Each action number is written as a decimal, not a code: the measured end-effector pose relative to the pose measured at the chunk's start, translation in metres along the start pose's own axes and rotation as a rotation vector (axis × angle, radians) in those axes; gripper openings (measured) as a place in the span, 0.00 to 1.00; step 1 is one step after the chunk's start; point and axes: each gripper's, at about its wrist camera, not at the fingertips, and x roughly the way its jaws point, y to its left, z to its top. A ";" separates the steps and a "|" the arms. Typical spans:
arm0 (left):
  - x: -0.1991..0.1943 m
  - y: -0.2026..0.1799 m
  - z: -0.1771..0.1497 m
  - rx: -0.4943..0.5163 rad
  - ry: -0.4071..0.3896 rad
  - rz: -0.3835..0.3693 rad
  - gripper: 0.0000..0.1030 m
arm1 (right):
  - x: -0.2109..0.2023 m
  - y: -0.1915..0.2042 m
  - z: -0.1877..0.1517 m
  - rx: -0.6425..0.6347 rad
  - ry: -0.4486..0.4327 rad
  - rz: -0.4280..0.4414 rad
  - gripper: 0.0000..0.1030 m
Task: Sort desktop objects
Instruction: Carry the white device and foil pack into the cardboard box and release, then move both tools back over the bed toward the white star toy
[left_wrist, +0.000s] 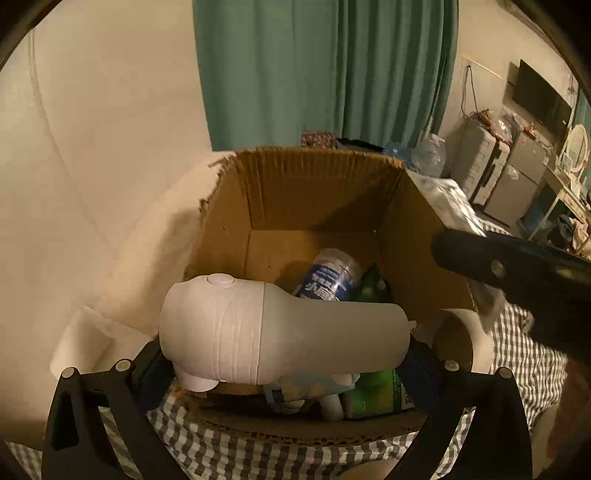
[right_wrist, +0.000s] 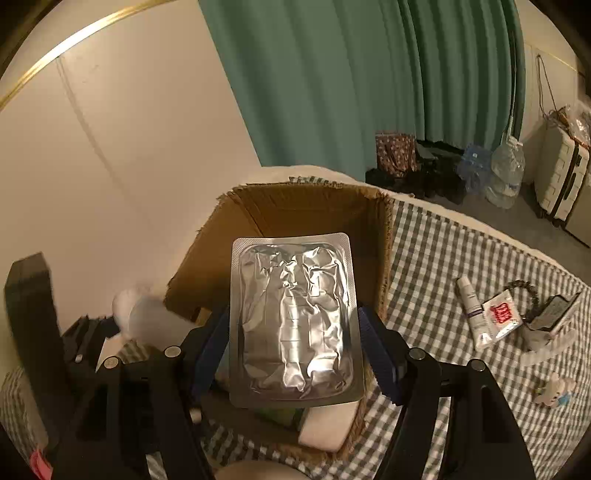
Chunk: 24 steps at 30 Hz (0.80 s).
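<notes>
Sorting partway done: we hover two more items over the open brown cardboard box (left_wrist: 314, 192).

Our left gripper (left_wrist: 284, 354) clamps a white plastic handheld device (left_wrist: 273, 328); our right gripper (right_wrist: 295, 332) clamps a silver foil pouch (right_wrist: 293, 317). The box already holds a blue-labelled bottle (left_wrist: 328, 277) and green packets (left_wrist: 373, 395). A white tube (right_wrist: 471, 314) and a sachet (right_wrist: 500, 314) still lie on the checked cloth (right_wrist: 443, 258).

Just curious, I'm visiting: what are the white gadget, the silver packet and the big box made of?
White gadget: looks like smooth matte plastic, with moulded seams and ridges. Silver packet: apparently foil, shiny and crinkled with a flat sealed edge. Box: corrugated cardboard, brown, with fluting showing along its torn rim.
</notes>
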 end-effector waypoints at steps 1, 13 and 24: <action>0.002 -0.001 0.000 0.002 0.008 0.001 1.00 | 0.004 -0.001 0.001 0.010 0.001 0.006 0.68; -0.025 -0.032 0.004 0.080 -0.026 0.024 1.00 | -0.035 -0.027 0.002 0.127 -0.102 0.028 0.83; -0.080 -0.113 -0.001 0.151 -0.102 -0.055 1.00 | -0.137 -0.093 -0.029 0.205 -0.238 -0.116 0.83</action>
